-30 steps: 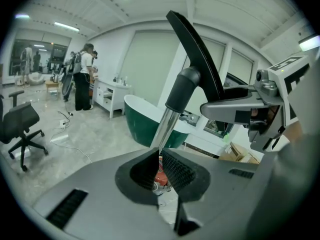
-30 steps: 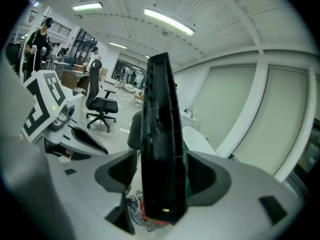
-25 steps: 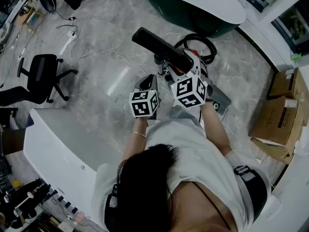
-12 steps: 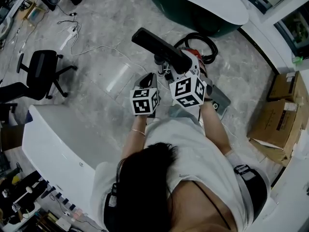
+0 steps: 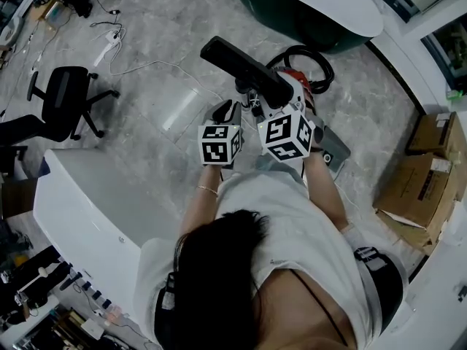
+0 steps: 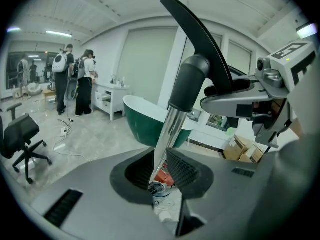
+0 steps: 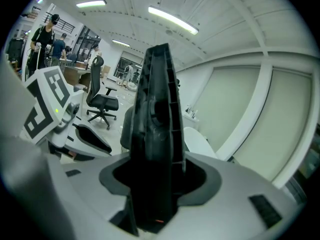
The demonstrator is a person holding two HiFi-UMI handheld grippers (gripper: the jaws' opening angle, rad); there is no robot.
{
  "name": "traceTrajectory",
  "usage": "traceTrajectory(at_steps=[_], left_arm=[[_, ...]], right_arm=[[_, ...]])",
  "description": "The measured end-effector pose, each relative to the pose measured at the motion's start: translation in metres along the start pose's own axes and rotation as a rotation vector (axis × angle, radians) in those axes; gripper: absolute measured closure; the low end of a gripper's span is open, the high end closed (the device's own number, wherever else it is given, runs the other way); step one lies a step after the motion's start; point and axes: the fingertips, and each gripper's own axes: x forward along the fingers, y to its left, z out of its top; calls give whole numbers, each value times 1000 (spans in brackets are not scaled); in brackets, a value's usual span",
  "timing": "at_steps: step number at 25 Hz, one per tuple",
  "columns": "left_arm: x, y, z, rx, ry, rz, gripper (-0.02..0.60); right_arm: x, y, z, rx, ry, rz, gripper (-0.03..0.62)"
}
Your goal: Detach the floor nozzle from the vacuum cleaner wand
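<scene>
The black floor nozzle (image 5: 241,64) stands tilted up off the floor on a shiny metal wand (image 6: 167,134), above the red vacuum body (image 5: 298,82). My left gripper (image 5: 225,114) is around the wand just under its black collar (image 6: 189,84). Its jaws are opening, with the wand between the pads and a thin gap beside it. My right gripper (image 5: 273,109) is shut on the nozzle (image 7: 157,124), whose black ribbed body fills the space between its jaws. In the left gripper view the right gripper (image 6: 240,96) shows at the nozzle's side.
A green and white bathtub (image 5: 306,13) stands just beyond the vacuum, whose black hose (image 5: 310,60) coils nearby. An office chair (image 5: 62,97) and cables (image 5: 117,46) are at the left, a white counter (image 5: 95,203) beside the person, and cardboard boxes (image 5: 419,188) at the right.
Both grippers keep their places at the wand and the nozzle. Only the head view has drifted slightly.
</scene>
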Motion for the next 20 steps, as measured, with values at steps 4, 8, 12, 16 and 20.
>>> traceTrajectory(at_steps=[4, 8, 12, 16, 20], left_arm=[[6, -6, 0, 17, -8, -21, 458], [18, -11, 7, 48, -31, -16, 413], [32, -8, 13, 102, -52, 1, 394], [39, -15, 18, 109, -77, -38, 376], [49, -21, 33, 116, -136, -67, 374]], right_arm=[[0, 0, 0, -1, 5, 8, 368], [-1, -3, -2, 4, -2, 13, 368], [2, -5, -1, 8, -8, 12, 368], [3, -2, 0, 6, -4, 27, 368], [4, -5, 0, 7, -6, 33, 368]])
